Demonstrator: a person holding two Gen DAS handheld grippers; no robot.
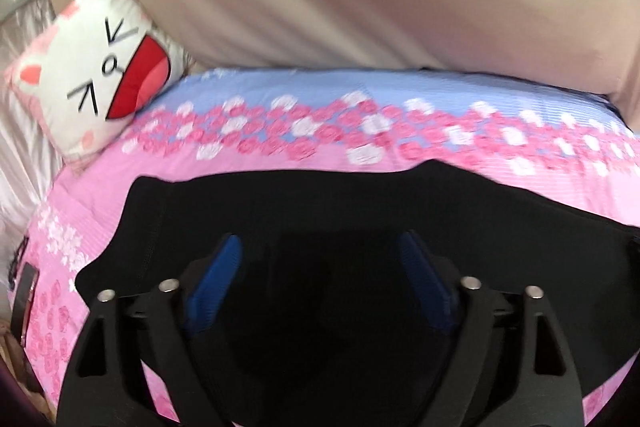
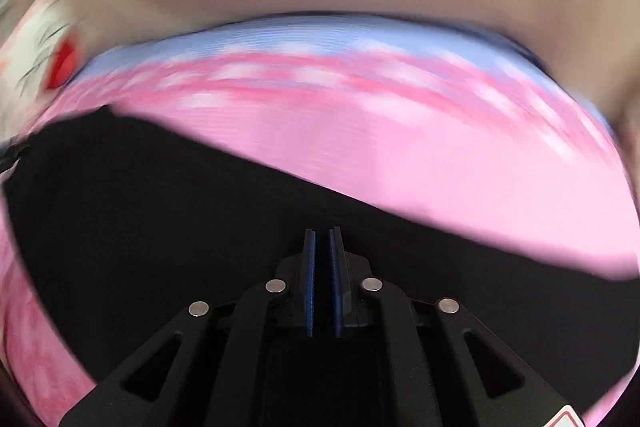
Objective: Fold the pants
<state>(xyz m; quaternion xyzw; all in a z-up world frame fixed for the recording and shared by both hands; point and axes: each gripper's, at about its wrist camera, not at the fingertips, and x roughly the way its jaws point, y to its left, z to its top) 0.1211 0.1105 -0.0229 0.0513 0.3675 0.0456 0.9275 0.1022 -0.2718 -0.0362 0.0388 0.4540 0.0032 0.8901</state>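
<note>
Nearest, the left gripper [image 1: 320, 259] has its jaws spread wide and empty above the black pants [image 1: 320, 203]; the right gripper [image 2: 322, 247] is clenched, whether on cloth I cannot tell. The pants lie on the pink bed cover [image 1: 400, 143], soft, light and limp; I would grasp an edge or the waistband.

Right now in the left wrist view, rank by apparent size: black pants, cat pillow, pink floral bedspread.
1. pink floral bedspread or black pants: both span most of the frame; the pants lie nearer the camera and are partly hidden by the gripper, so no firm ranking.
2. cat pillow: clearly smallest, at the far left.
</note>
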